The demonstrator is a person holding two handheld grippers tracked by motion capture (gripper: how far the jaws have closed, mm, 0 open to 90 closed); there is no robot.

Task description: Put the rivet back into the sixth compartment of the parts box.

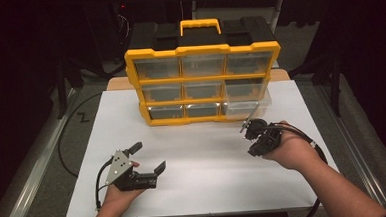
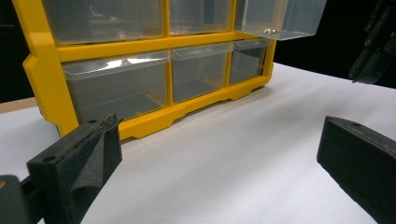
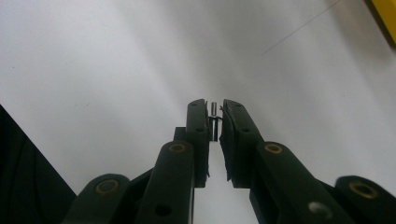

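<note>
Metal, seemingly 1 small screw (image 3: pixel 214 108), sits pinched in the right gripper (image 3: pixel 214 114) near the pulled-out 3 o'clock drawer (image 1: pixel 245 101), probably for dropping in, while the left gripper (image 1: pixel 147 157) idles wide open, holding nothing.

One organizer (image 1: pixel 203 83) with nine drawers, two grippers

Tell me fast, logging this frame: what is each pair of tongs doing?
Left tongs: open, holding nothing, above the table.
Right tongs: closed on a small metal pin.
</note>
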